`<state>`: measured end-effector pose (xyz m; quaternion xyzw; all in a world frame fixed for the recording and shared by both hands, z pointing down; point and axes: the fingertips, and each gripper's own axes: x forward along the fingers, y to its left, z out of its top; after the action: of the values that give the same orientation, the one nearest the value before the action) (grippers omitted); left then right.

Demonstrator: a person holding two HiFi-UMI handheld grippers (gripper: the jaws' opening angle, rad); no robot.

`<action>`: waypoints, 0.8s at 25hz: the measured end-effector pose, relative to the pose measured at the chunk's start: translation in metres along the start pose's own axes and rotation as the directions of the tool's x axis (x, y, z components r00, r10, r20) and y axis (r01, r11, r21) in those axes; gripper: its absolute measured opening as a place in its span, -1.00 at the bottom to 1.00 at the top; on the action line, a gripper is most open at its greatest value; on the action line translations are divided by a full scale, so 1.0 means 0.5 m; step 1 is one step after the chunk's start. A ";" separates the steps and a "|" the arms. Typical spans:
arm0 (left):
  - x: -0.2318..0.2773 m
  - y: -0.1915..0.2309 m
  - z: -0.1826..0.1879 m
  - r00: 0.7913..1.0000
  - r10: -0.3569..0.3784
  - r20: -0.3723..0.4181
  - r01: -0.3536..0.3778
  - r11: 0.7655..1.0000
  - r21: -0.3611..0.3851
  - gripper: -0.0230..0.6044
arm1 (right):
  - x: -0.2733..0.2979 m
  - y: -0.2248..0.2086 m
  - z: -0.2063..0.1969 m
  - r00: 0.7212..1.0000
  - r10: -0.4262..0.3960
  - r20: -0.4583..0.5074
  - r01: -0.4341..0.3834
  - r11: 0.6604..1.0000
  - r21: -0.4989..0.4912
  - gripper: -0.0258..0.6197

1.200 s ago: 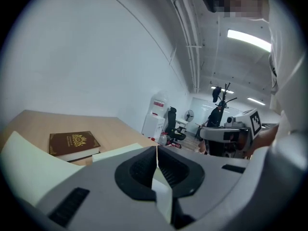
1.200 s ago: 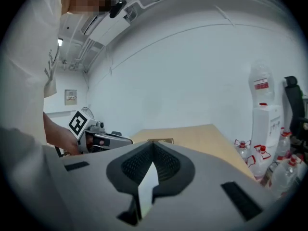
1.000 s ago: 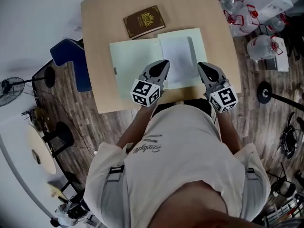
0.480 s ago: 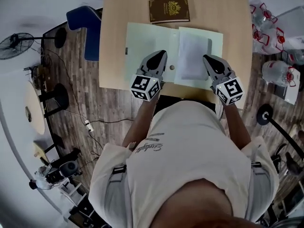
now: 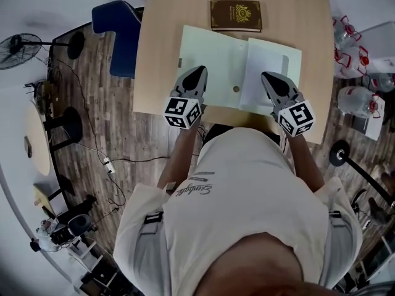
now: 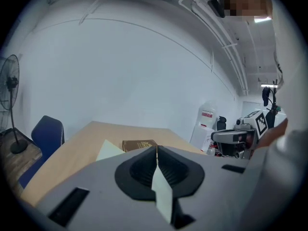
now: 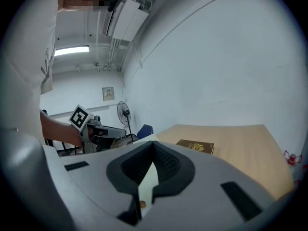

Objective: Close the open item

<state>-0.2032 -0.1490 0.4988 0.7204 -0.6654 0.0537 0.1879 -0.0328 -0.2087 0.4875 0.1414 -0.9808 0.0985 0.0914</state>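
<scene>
On the counter (image 5: 157,54), upper centre of frame, the folder (image 5: 210,57) lies open, its fold running away from the person. Left gripper (image 5: 197,71) hovers over the bare left flap, right gripper (image 5: 267,77) over the papered half; both pairs of fingers (image 6: 134,170) are pressed together, apparently empty.

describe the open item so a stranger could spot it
On the wooden table lies a pale green folder, spread open flat with a white sheet on its right half. Its only neighbour, a small brown book beyond it, is closed.
</scene>
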 end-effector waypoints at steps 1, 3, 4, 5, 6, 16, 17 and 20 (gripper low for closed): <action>-0.009 0.016 0.001 1.000 0.000 0.003 0.000 1.000 0.005 -0.87 | 0.008 0.010 0.002 1.000 -0.005 0.000 0.005 1.000 -0.002 -0.94; -0.032 0.053 -0.003 1.000 0.005 -0.006 -0.004 1.000 0.022 -0.87 | 0.023 0.038 0.003 1.000 -0.016 0.001 0.016 1.000 0.001 -0.94; -0.046 0.075 -0.007 1.000 0.010 -0.014 -0.009 1.000 0.026 -0.87 | 0.031 0.054 0.002 1.000 -0.019 0.002 0.019 1.000 0.003 -0.94; -0.059 0.098 -0.012 1.000 0.014 -0.021 -0.014 0.999 0.030 -0.87 | 0.039 0.071 0.000 1.000 -0.020 0.001 0.020 1.000 0.002 -0.94; -0.071 0.119 -0.016 1.000 0.018 -0.025 -0.017 0.999 0.035 -0.87 | 0.048 0.086 -0.003 1.000 -0.021 0.001 0.021 1.000 -0.001 -0.94; -0.149 0.281 -0.115 0.995 0.047 -0.089 -0.045 0.999 0.026 -0.87 | 0.092 0.171 0.002 0.997 -0.074 0.024 0.075 0.996 -0.044 -0.94; -0.150 0.290 -0.128 0.994 0.042 -0.103 -0.040 0.999 0.021 -0.87 | 0.091 0.173 0.004 0.996 -0.083 0.023 0.084 0.995 -0.046 -0.94; -0.144 0.305 -0.175 0.988 0.004 -0.152 -0.005 1.000 -0.008 -0.87 | 0.088 0.176 0.002 0.994 -0.107 0.012 0.107 0.993 -0.043 -0.93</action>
<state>-0.3452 -0.0581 0.5865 0.7119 -0.6511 0.1062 0.2407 -0.1004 -0.1375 0.4808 0.1923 -0.9741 0.0713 0.0949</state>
